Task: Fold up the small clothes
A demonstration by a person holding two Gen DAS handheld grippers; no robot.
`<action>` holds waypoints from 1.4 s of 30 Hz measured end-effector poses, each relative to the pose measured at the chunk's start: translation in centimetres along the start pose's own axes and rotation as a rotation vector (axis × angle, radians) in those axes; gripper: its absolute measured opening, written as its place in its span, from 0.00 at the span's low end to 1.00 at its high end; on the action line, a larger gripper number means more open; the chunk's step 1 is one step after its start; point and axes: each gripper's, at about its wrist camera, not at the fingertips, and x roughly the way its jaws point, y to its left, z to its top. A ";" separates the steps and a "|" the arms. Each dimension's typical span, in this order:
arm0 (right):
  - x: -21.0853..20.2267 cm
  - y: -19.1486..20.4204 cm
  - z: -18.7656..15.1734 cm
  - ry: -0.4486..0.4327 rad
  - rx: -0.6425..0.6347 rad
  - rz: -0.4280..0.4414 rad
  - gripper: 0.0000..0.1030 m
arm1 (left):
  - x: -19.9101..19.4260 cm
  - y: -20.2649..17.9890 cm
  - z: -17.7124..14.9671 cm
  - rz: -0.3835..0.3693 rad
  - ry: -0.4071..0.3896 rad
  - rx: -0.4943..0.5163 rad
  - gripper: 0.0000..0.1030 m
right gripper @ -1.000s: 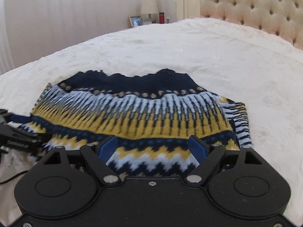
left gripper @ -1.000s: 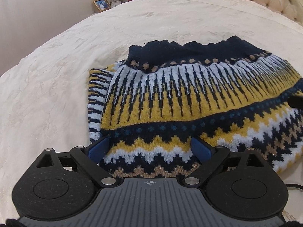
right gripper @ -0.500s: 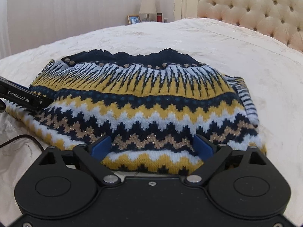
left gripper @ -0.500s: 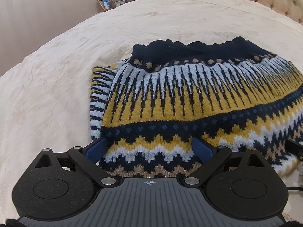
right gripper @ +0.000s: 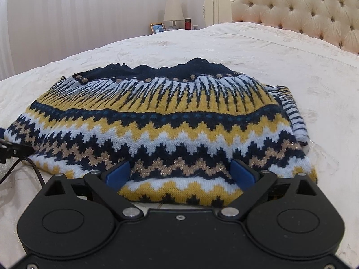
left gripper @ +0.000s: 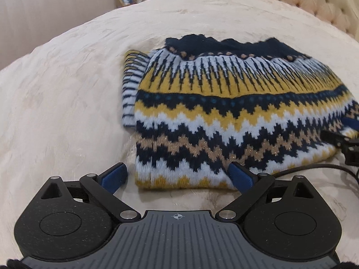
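Writing: no brand name or label could be read on either tool or on the knit in these two views; the only mark was a small crosshair symbol (left gripper: pixel 178 216) printed on the grey ribbed body of your left tool.
Left hand-held gripper (left gripper: pixel 177 178): you held it low and level over the bed, pointing at the near left corner of the sweater. It was released, its blue pads (left gripper: pixel 114 177) spread wide. One pad sat on the bedspread just beside the hem corner; the other lay against the hem's lower edge. Nothing was pinched.
Right hand-held gripper (right gripper: pixel 180 173): you held it low at the sweater's near edge, level and pointing straight ahead. It too was released, blue pads (right gripper: pixel 242 174) wide apart, with the hem lying between them and bulging up, not clamped.
Sweater (right gripper: pixel 166 121): it lay folded into a thick bundle on the bed, hem nearest you, dark navy neckline farthest away. The pattern ran in navy, mustard, pale blue and glittery tan zigzags. A striped sleeve (left gripper: pixel 132 85) stuck out at one side.
Bed (right gripper: pixel 291 71): it was covered in a cream textured bedspread, with a tufted headboard (right gripper: pixel 309 9) at the right.
Nightstand items: a lamp (right gripper: pixel 173 14), a framed photo (right gripper: pixel 157 28) and a red container (right gripper: pixel 187 23) stood far back.
Cable (left gripper: pixel 314 168): it was black and trailed across the bedspread beside the sweater.
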 end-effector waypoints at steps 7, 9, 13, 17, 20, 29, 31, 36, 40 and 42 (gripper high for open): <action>0.0 -0.3 0.0 -0.008 0.022 0.033 0.99 | 0.2 -0.3 -1.2 0.023 -0.065 -0.031 1.00; -0.1 -0.4 -0.1 -0.010 0.026 0.036 0.99 | 0.0 -0.1 -1.4 0.011 -0.076 -0.036 1.00; -0.2 -0.7 -0.1 -0.014 0.045 0.055 0.99 | -0.4 0.2 -1.5 -0.011 -0.082 -0.038 1.00; -0.4 -1.4 0.0 -0.018 0.086 0.096 0.99 | -1.2 -0.5 -1.5 -0.002 -0.052 -0.023 0.99; -1.2 -2.6 0.5 -0.013 0.148 0.157 0.99 | -2.1 -1.7 -1.2 0.017 0.009 0.026 0.98; -6.4 -6.9 -0.4 -0.026 0.383 0.218 0.99 | -6.7 -5.5 0.6 -0.020 -0.068 0.075 0.97; -6.7 -8.0 -0.7 0.003 0.427 0.219 0.99 | -6.7 -5.9 1.7 -0.044 -0.063 0.044 0.97; -6.9 -9.8 -1.7 0.027 0.460 0.204 0.99 | -4.7 -7.1 5.1 -0.097 -0.009 -0.060 0.97; -6.4 -10.6 -2.0 0.036 0.500 0.231 0.99 | -2.3 -8.6 7.5 -0.086 0.007 -0.064 0.97; -6.2 -11.1 -2.0 0.042 0.511 0.241 0.99 | -0.8 -9.0 8.4 -0.082 0.026 -0.078 0.93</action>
